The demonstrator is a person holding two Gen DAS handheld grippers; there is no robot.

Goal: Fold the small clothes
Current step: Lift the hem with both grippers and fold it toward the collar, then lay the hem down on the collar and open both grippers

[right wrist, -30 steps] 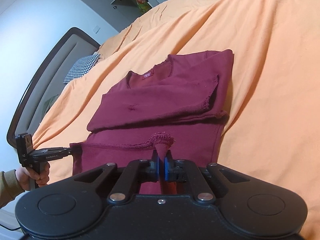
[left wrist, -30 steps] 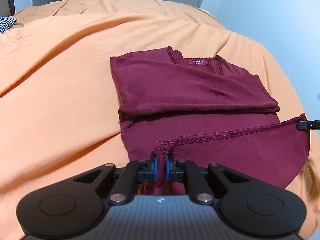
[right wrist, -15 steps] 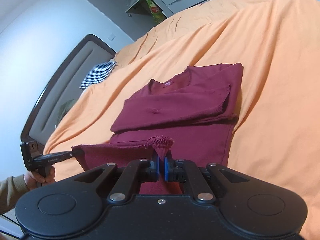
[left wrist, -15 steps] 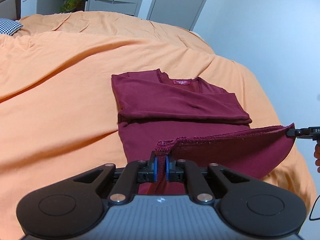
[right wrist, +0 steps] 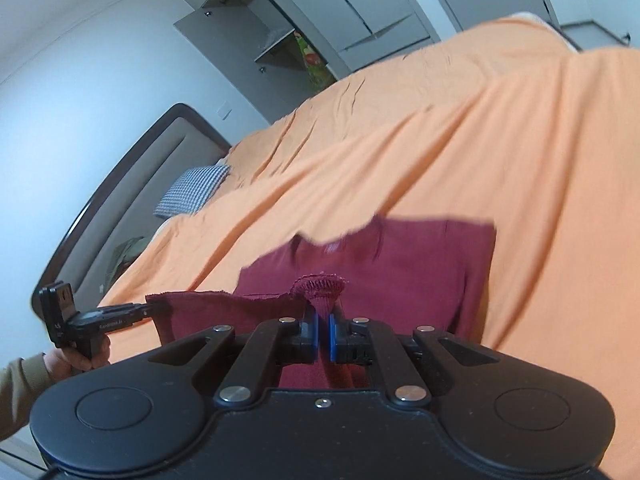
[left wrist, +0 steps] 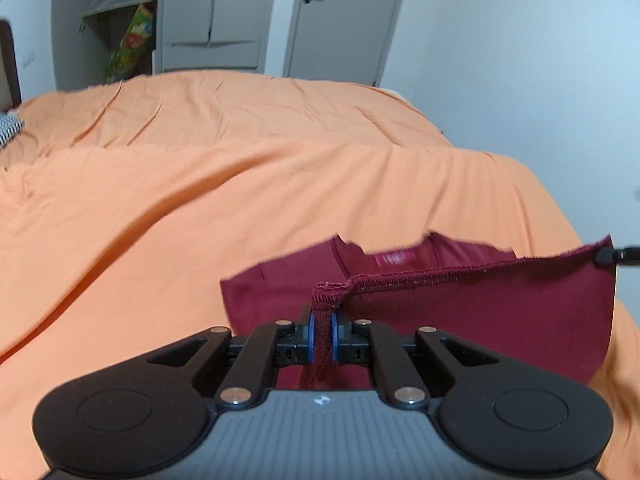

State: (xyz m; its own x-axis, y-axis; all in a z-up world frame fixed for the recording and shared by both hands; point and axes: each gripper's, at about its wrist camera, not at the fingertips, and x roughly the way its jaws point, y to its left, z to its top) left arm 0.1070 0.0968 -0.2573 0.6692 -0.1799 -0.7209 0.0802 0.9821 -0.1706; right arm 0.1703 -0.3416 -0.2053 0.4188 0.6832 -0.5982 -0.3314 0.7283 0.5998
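A dark red top (left wrist: 472,304) lies on the orange bed cover (left wrist: 200,208), sleeves folded in, its neck label (left wrist: 394,258) facing me. My left gripper (left wrist: 323,334) is shut on one corner of the bottom hem. My right gripper (right wrist: 323,336) is shut on the other hem corner (right wrist: 320,284). The hem (left wrist: 480,272) is lifted and stretched between the two grippers, over the top's body (right wrist: 420,272). Each view shows the other gripper at the frame's edge: the right one (left wrist: 620,255) and the left one (right wrist: 132,310).
A checked pillow (right wrist: 192,190) lies by the dark headboard (right wrist: 120,204). Grey wardrobes (left wrist: 208,16) and a door (left wrist: 340,20) stand beyond the bed. The bed's right edge (left wrist: 560,216) meets a white wall.
Both grippers have lifted the hem and carried it forward toward the neckline. The raised hem now covers the folded sleeves, and the views tilt up toward the room.
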